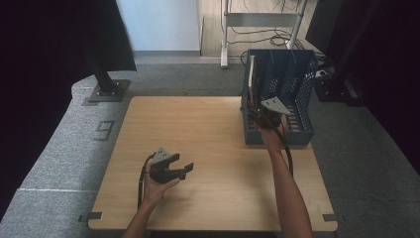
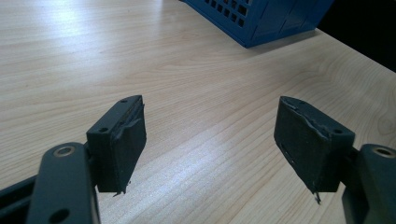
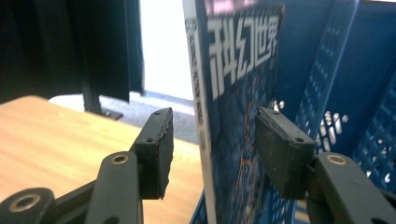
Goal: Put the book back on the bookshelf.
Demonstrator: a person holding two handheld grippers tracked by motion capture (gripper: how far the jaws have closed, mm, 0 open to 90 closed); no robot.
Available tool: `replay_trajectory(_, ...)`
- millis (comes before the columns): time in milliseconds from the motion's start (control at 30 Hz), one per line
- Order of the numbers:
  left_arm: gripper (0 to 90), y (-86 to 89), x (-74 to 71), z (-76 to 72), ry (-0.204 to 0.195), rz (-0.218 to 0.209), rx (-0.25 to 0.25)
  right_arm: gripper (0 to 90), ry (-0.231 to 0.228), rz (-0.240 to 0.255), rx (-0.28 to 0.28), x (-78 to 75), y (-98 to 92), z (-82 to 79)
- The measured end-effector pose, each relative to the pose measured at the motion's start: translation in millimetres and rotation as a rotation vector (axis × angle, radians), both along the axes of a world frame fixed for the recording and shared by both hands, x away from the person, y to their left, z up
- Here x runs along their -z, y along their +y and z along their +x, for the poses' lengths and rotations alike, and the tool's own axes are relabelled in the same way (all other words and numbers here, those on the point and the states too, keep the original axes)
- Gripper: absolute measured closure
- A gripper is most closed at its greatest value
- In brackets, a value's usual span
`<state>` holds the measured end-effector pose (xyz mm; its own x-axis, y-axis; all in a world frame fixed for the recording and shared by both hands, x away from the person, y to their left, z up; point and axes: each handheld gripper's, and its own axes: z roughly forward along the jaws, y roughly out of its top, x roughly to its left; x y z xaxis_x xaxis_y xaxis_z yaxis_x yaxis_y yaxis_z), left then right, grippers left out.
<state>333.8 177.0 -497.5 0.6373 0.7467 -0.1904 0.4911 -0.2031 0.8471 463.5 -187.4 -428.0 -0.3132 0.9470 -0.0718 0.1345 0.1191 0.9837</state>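
The right gripper (image 3: 212, 149) is reaching into the left end of the blue file rack (image 1: 302, 106) at the far right of the wooden table (image 1: 213, 148), and its jaws are standing wide with a magazine (image 3: 233, 116) between them. One pad is sitting on the spine side and the other on the cover side, and neither looks to be pressing yet, so this is probably the lining-up before a pinch, whether to draw the magazine out or having just let it go I cannot tell. The magazine is standing upright on its edge in the rack's leftmost slot, which is likely why the gripper is coming at it level from the near side rather than from above. Its cover is dark blue with large white characters across the top and a white spine carrying small print; it looks thin and flexible, so a grip low down may let the top flop. The left gripper (image 1: 173, 168) is waiting at the near left over bare wood, jaws spread wide and holding nothing, seemingly parked out of the way.
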Motion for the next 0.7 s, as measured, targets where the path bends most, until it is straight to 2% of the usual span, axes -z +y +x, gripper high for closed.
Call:
replay_trajectory(100,25.1,-1.3,-1.8,-1.6,-0.005,-0.002,0.003,46.9,0.022,0.006,-0.017,1.4,-2.6,-3.9)
replay_trajectory(133,25.1,-1.7,-2.5,-2.2,-0.006,-0.002,0.004,47.3,0.009,0.008,-0.02,2.2,-3.5,-6.5)
replay_trajectory(233,25.1,-1.9,-3.6,-2.8,-0.009,-0.004,0.006,46.8,0.019,0.011,-0.035,4.0,-4.8,-12.0)
replay_trajectory(300,25.1,-1.7,-3.8,-2.8,-0.009,-0.004,0.007,46.4,0.04,0.015,-0.053,5.2,-5.7,-16.4)
replay_trajectory(367,25.1,-1.4,-4.1,-2.9,-0.009,-0.007,0.006,47.1,0.024,0.011,-0.06,7.2,-6.0,-22.6)
replay_trajectory(467,25.1,-1.6,-5.0,-3.3,-0.01,-0.009,0.008,46.2,0.04,0.015,-0.072,9.8,-7.3,-29.0)
replay_trajectory(700,25.1,-2.1,-5.4,-3.8,-0.009,-0.009,0.01,46.6,0.04,0.027,-0.088,16.8,-11.5,-44.8)
